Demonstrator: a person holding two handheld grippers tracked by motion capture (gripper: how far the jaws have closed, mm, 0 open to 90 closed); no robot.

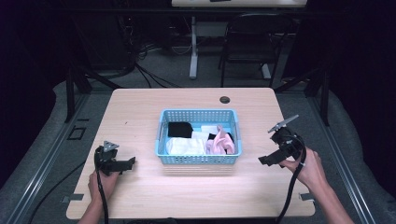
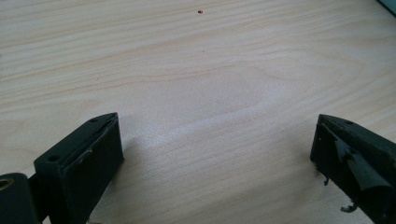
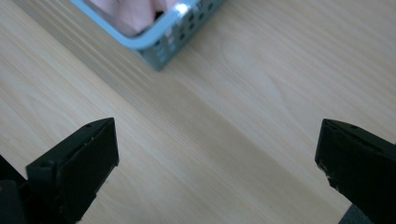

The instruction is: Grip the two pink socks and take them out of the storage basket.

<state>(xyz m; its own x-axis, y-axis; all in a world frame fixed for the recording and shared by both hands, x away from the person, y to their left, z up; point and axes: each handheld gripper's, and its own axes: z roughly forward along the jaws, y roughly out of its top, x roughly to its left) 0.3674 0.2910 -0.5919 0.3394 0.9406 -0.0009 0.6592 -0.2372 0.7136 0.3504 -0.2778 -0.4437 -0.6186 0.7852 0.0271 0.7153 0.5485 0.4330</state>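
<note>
We hold the left gripper and right gripper with jaws wide apart over the table's near edge, flanking the central blue basket, its clothes half-hidden.

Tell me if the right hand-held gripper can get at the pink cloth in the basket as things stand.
Probably yes. The right hand-held gripper is open, holds nothing, and sits just right of the blue basket. The pink cloth lies on top at that near-right corner, uncovered; only the low basket wall stands between them.
</note>
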